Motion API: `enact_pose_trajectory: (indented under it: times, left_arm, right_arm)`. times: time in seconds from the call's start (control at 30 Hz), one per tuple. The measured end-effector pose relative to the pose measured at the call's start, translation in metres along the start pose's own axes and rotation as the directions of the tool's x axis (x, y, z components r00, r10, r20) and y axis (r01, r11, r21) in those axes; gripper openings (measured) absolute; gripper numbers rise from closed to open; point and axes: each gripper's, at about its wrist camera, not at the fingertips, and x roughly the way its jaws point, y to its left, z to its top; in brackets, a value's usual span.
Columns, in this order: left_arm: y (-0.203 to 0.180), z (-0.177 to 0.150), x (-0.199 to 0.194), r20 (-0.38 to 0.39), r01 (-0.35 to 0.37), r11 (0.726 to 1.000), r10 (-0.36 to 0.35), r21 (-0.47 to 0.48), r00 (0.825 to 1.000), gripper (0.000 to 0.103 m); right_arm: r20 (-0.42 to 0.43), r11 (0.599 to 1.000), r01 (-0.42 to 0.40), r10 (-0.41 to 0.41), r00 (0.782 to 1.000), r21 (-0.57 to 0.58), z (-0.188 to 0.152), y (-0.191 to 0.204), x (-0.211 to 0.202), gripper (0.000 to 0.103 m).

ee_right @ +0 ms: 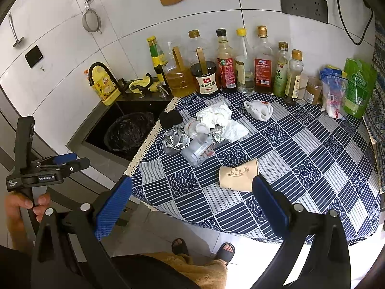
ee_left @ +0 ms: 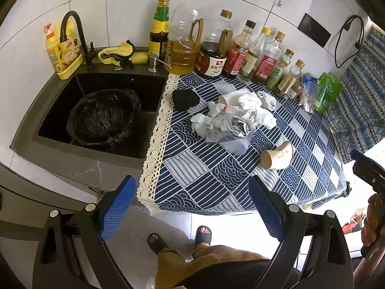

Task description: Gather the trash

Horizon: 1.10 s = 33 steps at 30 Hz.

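The right gripper (ee_right: 192, 202) hung with its jaws wide apart and empty, short of the table's near edge. Its right pad (ee_right: 269, 204) stood just in front of the paper cup (ee_right: 238, 175), which lay on its side on the cloth (ee_right: 300, 149), apart from the other rubbish. The left gripper (ee_left: 192, 209) was likewise spread and held nothing, poised off the table's corner between the cloth and the sink (ee_left: 149, 130).

Beyond the cup lay the heap: crumpled tissues (ee_right: 216, 115), foil (ee_right: 174, 139), a clear plastic cup (ee_right: 199, 149), and a white rag (ee_right: 258, 109) a little apart by the bottles (ee_right: 240, 67). A black wad (ee_right: 170, 119) sat at the lace edge. The bin (ee_left: 103, 118), lined with a black bag, stood in the sink.

The cup looked the likely first pick, being nearest. To take it well, the right gripper would have to come forward so that the pads straddled the cup's wall across its width, not its length, and close gently, since thin paper would crush and a round side could roll away from a one-sided touch. The carry to the bin would have to cross the left gripper's side, so the left gripper should keep clear or take the heap nearer the sink instead.
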Motion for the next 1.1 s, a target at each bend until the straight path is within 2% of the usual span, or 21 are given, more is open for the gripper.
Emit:
enact_pose_trajectory:
  times: [0.47,1.1]
  left_arm:
    - [-0.003,0.002,-0.004,0.014,0.010,1.000,-0.011,0.023,1.000,0.092]
    - [0.006,0.005,-0.008,0.026,0.019,0.999,-0.020,0.030,0.999,0.092]
  right_arm:
    - [0.012,0.999,-0.006,0.005,1.000,0.039,-0.006,0.002,-0.003,0.099]
    - [-0.006,0.999,-0.008,0.008,1.000,0.032,-0.008,0.013,0.005,0.099]
